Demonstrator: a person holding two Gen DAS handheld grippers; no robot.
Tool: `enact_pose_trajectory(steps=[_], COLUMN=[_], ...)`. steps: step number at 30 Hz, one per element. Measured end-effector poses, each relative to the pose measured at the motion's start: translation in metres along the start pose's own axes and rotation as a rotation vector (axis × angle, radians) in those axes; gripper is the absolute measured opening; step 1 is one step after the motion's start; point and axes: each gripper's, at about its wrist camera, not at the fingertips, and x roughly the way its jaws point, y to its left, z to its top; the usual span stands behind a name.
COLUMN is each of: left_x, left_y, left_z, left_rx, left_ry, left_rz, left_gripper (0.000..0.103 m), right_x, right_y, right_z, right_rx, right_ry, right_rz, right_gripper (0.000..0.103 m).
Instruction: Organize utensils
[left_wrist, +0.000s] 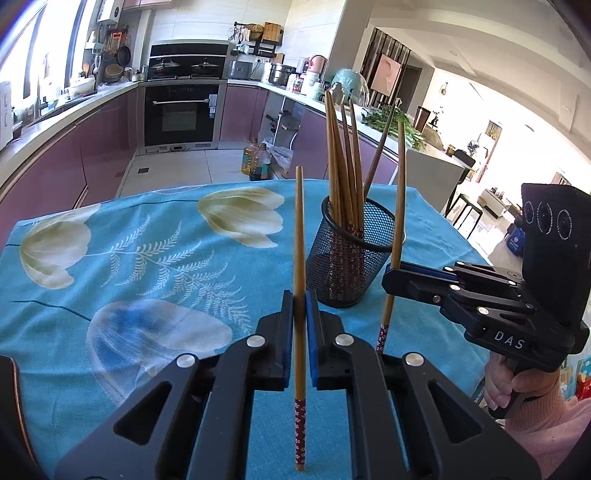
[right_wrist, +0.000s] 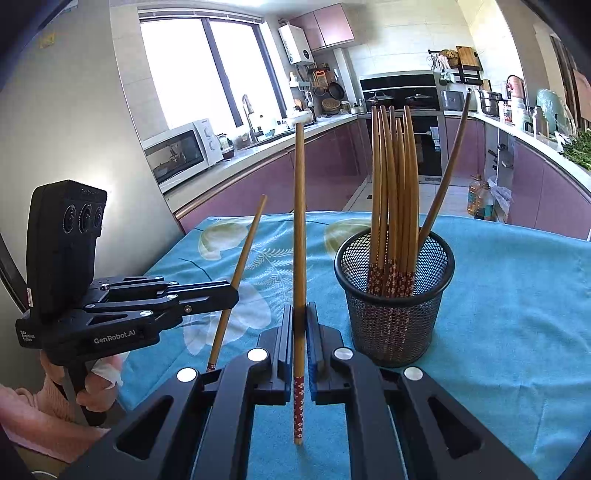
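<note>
At bottom centre we clamp one chopstick (left_wrist: 300, 258) upright in our left gripper (left_wrist: 299, 332), another chopstick (right_wrist: 299, 258) in our right gripper (right_wrist: 300, 343); beyond, centre right, one mesh holder (right_wrist: 394, 295) on the blue tablecloth (right_wrist: 517, 314) holds roughly nine chopsticks (right_wrist: 395, 184), kitchen counters behind

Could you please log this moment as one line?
left tongs: shut on chopstick | right tongs: shut on second chopstick | mesh cup: holds chopsticks, upright on blue cloth

Mesh holder (right_wrist: 394, 295) sitting on tablecloth (right_wrist: 517, 314) at one o'clock of right gripper (right_wrist: 300, 317), chopsticks (right_wrist: 395, 192) standing in it; left gripper (right_wrist: 232, 293) lying at nine o'clock.
</note>
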Motion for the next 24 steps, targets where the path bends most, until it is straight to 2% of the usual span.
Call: enact_pose_trajectory(steps=[14,24], left_x=[-0.010,0.000], left_y=[-0.009,-0.015], left_z=[-0.001,-0.005], left_rx=[0.038,0.069], left_ry=[-0.024,0.010], left_rz=[-0.051,-0.064], left_gripper=[0.008,0.010], right_x=[0.019,0.009], right_y=[0.015,0.031], right_z=[-0.007,-0.006], right_rx=[-0.042,-0.098], right_ry=[0.077,0.027], right_rz=[0.020,0.051], right_gripper=[0.006,0.006])
